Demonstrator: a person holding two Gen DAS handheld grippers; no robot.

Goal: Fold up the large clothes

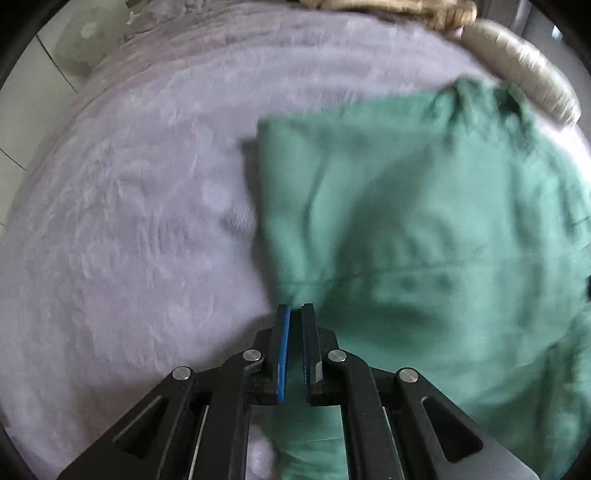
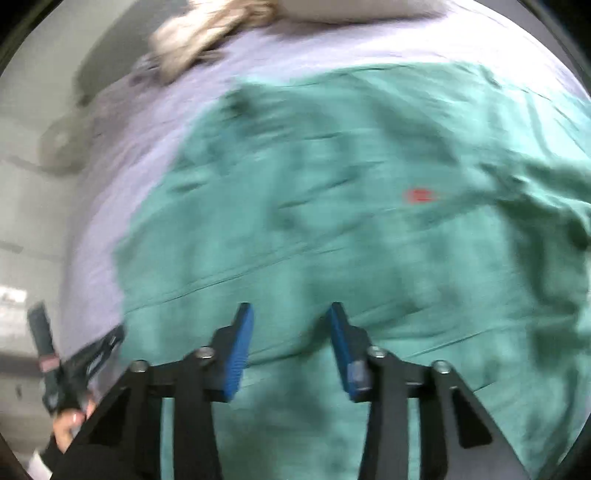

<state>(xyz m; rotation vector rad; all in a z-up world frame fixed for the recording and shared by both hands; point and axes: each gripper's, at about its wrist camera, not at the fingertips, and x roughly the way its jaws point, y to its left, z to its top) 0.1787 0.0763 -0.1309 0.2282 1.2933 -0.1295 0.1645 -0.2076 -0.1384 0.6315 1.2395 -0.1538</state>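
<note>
1. Lying spread over a pale lilac plush bed cover (image 1: 122,229), a green garment (image 1: 424,221) fills the right half of the left wrist view and most of the right wrist view.
2. The left gripper (image 1: 294,314) is clenched on the garment's near edge: its blue-faced pads stand almost together, and a bunch of green cloth rises from between the tips, puckering into folds that fan up and to the right.
3. From that pinch the garment's left edge runs up the frame to a squared corner, with bare cover to its left.
4. A stitched seam crosses the cloth just beyond the left gripper's tips.
5. The right gripper (image 2: 291,314) is released: its blue pads (image 2: 236,354) stand well apart, angled outward, and nothing is pinched between them.
6. Green cloth lies below and ahead of its open fingers; whether the tips touch the fabric cannot be told, as the view is blurred.
7. A small red mark (image 2: 419,195) sits on the garment, ahead and to the right of the right gripper.
8. At the lower left of the right wrist view, a person's hand (image 2: 68,424) holds the other gripper's handle at the bed's edge.
9. A beige knitted item (image 1: 388,7) and a pale bolster (image 1: 524,70) lie at the far edge of the bed, beyond the garment.
</note>
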